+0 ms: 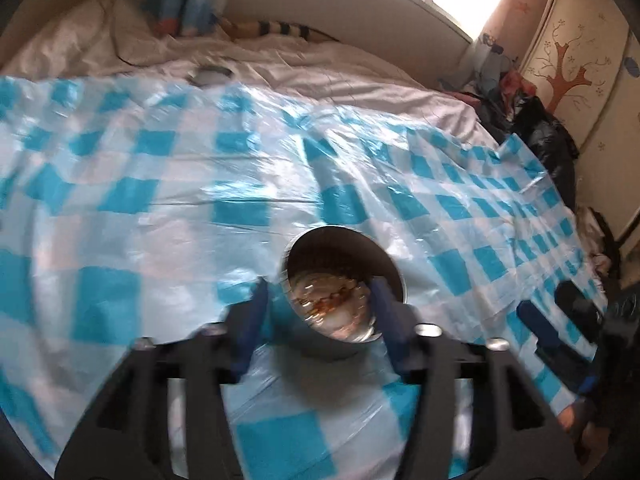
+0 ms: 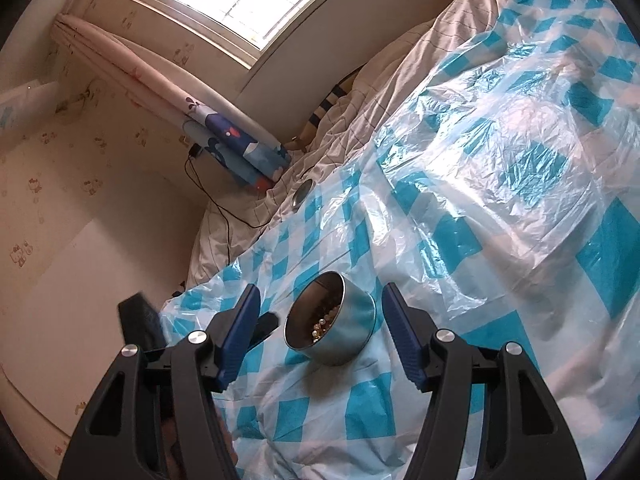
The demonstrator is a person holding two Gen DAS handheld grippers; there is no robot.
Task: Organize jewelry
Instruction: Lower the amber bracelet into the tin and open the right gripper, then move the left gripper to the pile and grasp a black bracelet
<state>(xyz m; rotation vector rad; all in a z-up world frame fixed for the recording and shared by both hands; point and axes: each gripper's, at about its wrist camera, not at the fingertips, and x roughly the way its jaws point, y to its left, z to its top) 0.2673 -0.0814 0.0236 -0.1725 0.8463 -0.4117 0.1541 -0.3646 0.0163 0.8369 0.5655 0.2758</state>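
The jewelry (image 2: 325,322), a small tangle of pearly and amber-coloured beads, is seen inside a round metal tin (image 2: 334,320) that lies on the blue-and-white checked plastic sheet (image 2: 500,216) spread over the bed. In the left wrist view the tin (image 1: 344,292) is seen between the blue pads of the left claw (image 1: 320,312); the pads sit at or very near its sides, yet motion blur leaves it unclear whether the wall is truly gripped, so that cannot be told. The right claw (image 2: 320,336) is spread wide, nothing is held in it, and its pads stand apart from the tin on either side. The tin appears tilted, its open mouth turned toward the right wrist camera. The step in hand is judged to be the steadying or lifting of the tin, so that its contents can be dealt with. For this to be done well, the tin should be held by its wall, squarely across its width, and brought level before it is moved, since beads could roll out of a tipped mouth and be lost in the folds of the sheet around the tin. The slippery plastic under the tin is likely to let it slide if it is pushed and not pinched. Beyond the tin, near the sheet's far edge, a second round metal piece (image 2: 302,196) is seen, possibly a lid; its contents, if any, cannot be made out.
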